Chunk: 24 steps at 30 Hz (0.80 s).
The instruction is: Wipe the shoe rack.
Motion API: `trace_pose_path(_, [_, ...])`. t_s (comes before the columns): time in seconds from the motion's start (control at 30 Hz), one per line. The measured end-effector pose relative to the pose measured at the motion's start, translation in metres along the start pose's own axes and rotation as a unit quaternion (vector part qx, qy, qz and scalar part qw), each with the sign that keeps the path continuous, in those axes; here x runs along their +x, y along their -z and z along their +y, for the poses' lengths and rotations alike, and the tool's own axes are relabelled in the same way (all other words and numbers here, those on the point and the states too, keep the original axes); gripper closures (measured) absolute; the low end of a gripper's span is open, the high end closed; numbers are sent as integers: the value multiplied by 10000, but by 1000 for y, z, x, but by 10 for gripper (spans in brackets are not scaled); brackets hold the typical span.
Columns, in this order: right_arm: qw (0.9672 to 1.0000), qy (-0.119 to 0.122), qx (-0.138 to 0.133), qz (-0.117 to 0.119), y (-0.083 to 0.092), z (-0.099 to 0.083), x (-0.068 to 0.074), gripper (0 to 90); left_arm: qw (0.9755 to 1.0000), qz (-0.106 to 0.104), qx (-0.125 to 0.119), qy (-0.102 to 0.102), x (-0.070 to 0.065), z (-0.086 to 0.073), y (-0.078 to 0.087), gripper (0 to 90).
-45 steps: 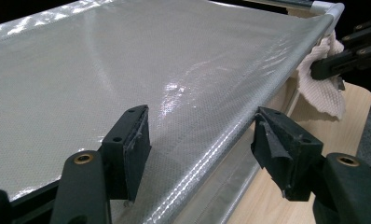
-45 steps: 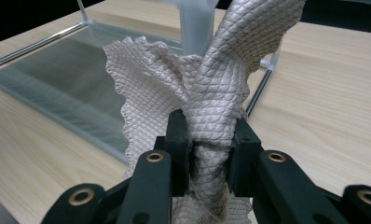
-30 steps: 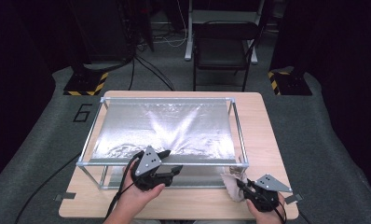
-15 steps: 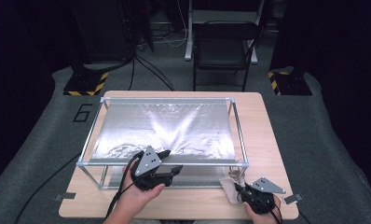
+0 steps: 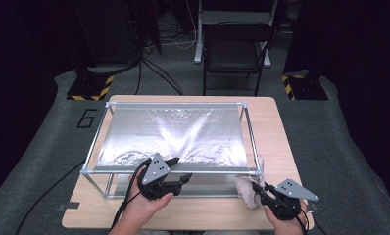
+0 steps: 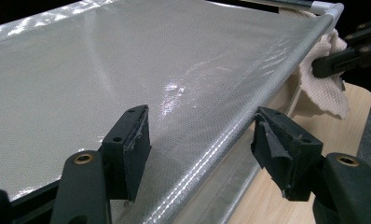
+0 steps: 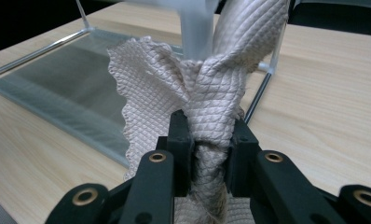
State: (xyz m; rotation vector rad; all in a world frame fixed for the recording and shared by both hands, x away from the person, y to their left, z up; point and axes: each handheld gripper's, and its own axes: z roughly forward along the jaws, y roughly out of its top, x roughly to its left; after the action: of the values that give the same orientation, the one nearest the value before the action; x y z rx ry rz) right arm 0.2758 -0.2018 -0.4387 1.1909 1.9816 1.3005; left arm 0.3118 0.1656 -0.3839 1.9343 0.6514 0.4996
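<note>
A metal-tube frame (image 5: 173, 171) carrying a taut sheet of clear plastic film (image 5: 178, 134) stood on a wooden table (image 5: 271, 127), with a black chair (image 5: 234, 49) on the floor beyond its far edge. The left gripper (image 5: 181, 169) rested at the frame's near rail, left of centre; in the left gripper view its jaws stood wide, one pad (image 6: 130, 144) over the film and the other (image 6: 284, 149) outside the rail, neither pressing on anything. The right gripper (image 5: 259, 188) was at the near right corner of the frame, its jaws narrowed onto a pinkish-beige quilted cloth (image 5: 247, 188); the right gripper view showed the cloth (image 7: 207, 112) bunched and pinched between the pads, its free end leading up toward the corner post. Compared with the frames from the preceding second, the left gripper had kept its place, whereas the right gripper had shifted slightly and come up a little with the cloth, which now stood nearer the corner of the rail. The grip itself had not altered. This suggests that the cloth was being carried up toward the film's top surface, probably for wiping, with the left gripper positioned to steady the frame; contact between cloth and film had not yet been made.
</note>
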Motion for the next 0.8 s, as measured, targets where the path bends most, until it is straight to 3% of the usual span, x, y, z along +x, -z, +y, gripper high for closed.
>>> trace_pose_path(0.17, [10000,-38,-44,31,2,4,0,750,10000,1,1,2,0,0,0,366])
trace_pose_path(0.37, [9999,-106,-94,34,-2,-3,-2,747,10000,6,-2,0,0,0,0,366])
trace_pose_path(0.8, [9988,-217,430,-6,-33,-47,-6,746,10000,8,-18,4,0,0,0,366])
